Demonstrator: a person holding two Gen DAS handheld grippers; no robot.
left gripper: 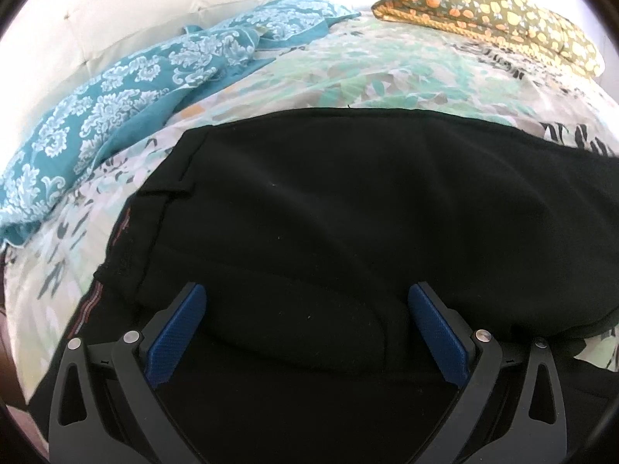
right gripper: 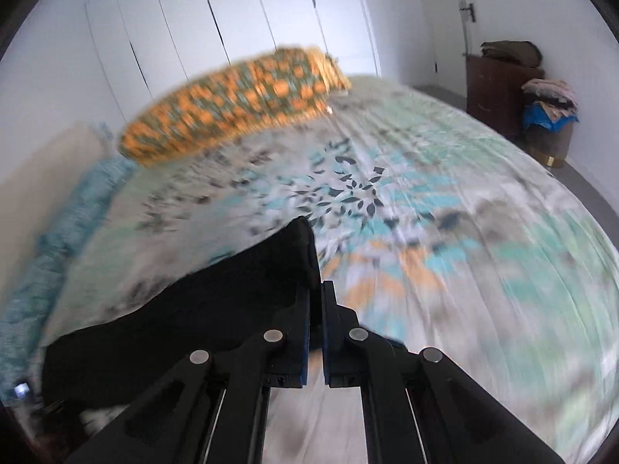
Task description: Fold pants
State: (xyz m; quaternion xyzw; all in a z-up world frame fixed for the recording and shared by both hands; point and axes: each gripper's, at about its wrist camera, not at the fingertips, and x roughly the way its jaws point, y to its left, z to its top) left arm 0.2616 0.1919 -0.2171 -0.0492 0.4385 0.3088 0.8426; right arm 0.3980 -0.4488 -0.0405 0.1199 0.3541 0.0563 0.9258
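The black pants [left gripper: 329,212] are laid flat across a floral bedsheet [left gripper: 387,73], the waistband end lying toward the left of the left wrist view and the legs running off to the right. The left gripper [left gripper: 307,301] is held low over the near edge of the garment, its blue-padded fingers [left gripper: 174,332] spread wide apart with nothing pinched between them; dark cloth fills the gap below them.

In the right wrist view (heavily blurred) the right gripper [right gripper: 316,290] is seen with its fingers pressed together on a raised corner of the pants [right gripper: 216,301], the fabric standing up above the left finger and draping away to the left over the bedsheet [right gripper: 445,201].

Several other things are spread around the garment. A crumpled teal cloth with a white damask print [left gripper: 127,89] is bunched along the far left side of the bed, beside a pale upholstered headboard [left gripper: 96,7]; it lies near the waistband end but apart from it. A folded green quilt with orange flowers [left gripper: 495,11] rests at the far side of the bed, well apart from the pants. Beyond the bed, white wardrobe doors [right gripper: 232,19] are seen, and in the far right corner a dark wooden cabinet [right gripper: 499,85] with a heap of laundry [right gripper: 549,104] beside it.
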